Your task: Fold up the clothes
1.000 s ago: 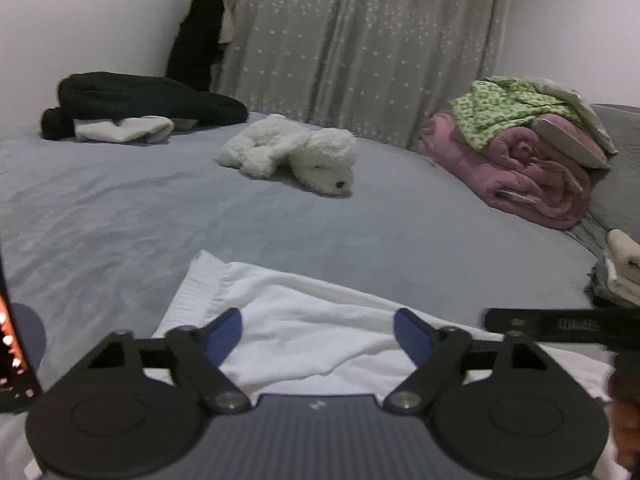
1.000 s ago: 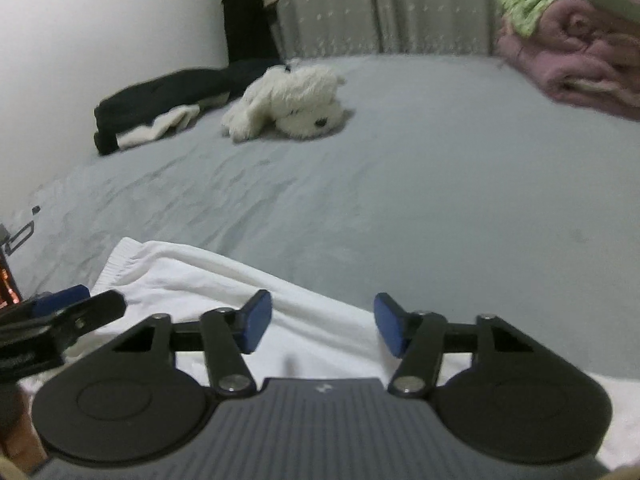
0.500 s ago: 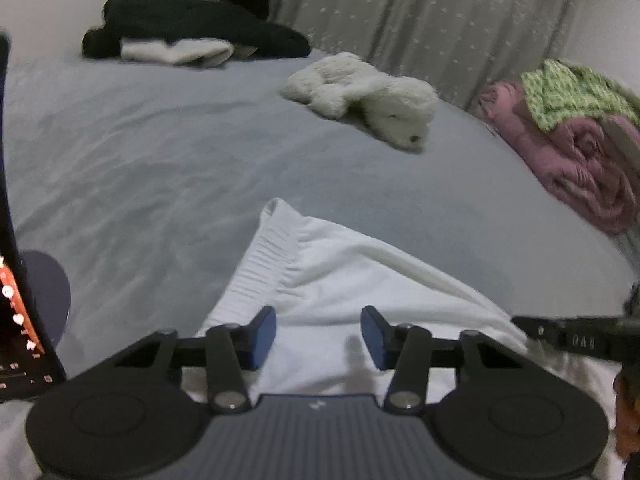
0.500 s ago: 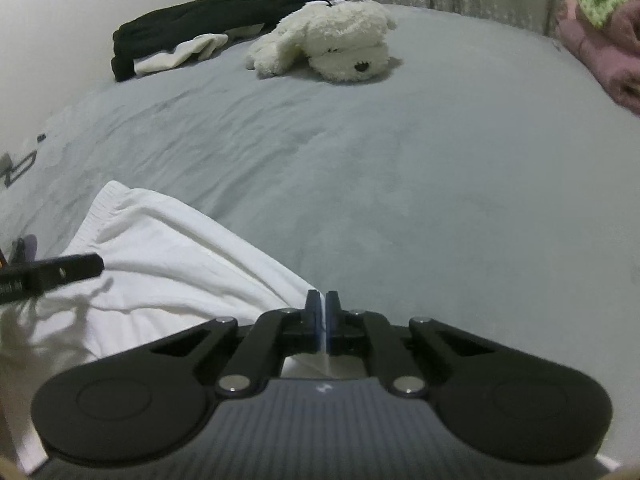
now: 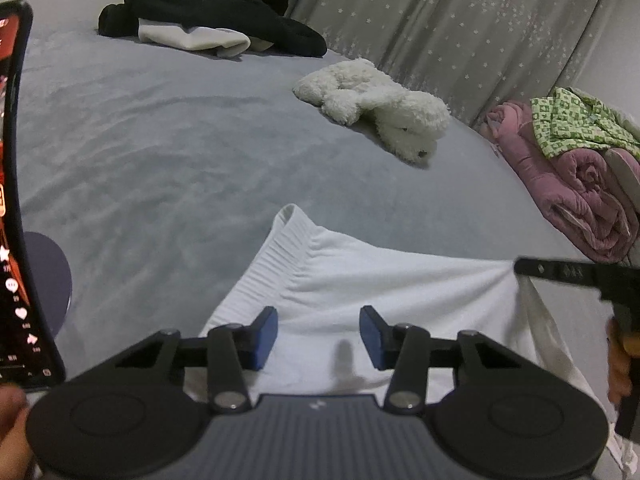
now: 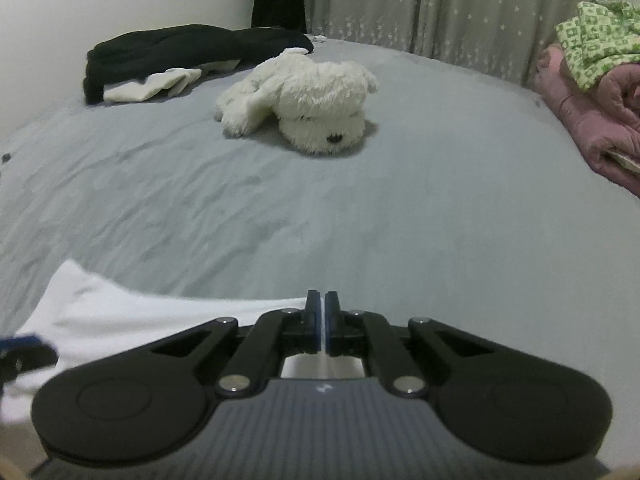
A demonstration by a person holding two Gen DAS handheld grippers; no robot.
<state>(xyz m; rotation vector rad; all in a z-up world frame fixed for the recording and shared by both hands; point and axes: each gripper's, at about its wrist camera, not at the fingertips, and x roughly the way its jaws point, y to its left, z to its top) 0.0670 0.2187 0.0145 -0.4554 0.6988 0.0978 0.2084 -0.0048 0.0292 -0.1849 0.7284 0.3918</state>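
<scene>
A white garment (image 5: 360, 280) with a ribbed elastic band lies on the grey bed (image 5: 160, 152). My left gripper (image 5: 318, 332) hovers just above its near part, jaws half apart, and the blue pads grip nothing. My right gripper (image 6: 321, 312) is shut on the white garment (image 6: 120, 312), with a thin sliver of cloth showing between the pads. In the left wrist view the right gripper (image 5: 524, 266) holds the garment's right edge slightly raised, cloth hanging below it. At the left edge of the right wrist view a blue pad of the left gripper (image 6: 20, 344) shows.
A white plush dog (image 5: 384, 116) lies mid-bed. Black and white clothes (image 5: 208, 12) are heaped at the far left, by the wall. A pink blanket (image 5: 580, 192) under green patterned cloth (image 5: 576, 124) sits at the right. A lit phone (image 5: 16, 200) stands at the left.
My right gripper closed on the garment's edge and carried it to the right. My left jaws narrowed, and the left gripper shifted over the garment and rolled.
</scene>
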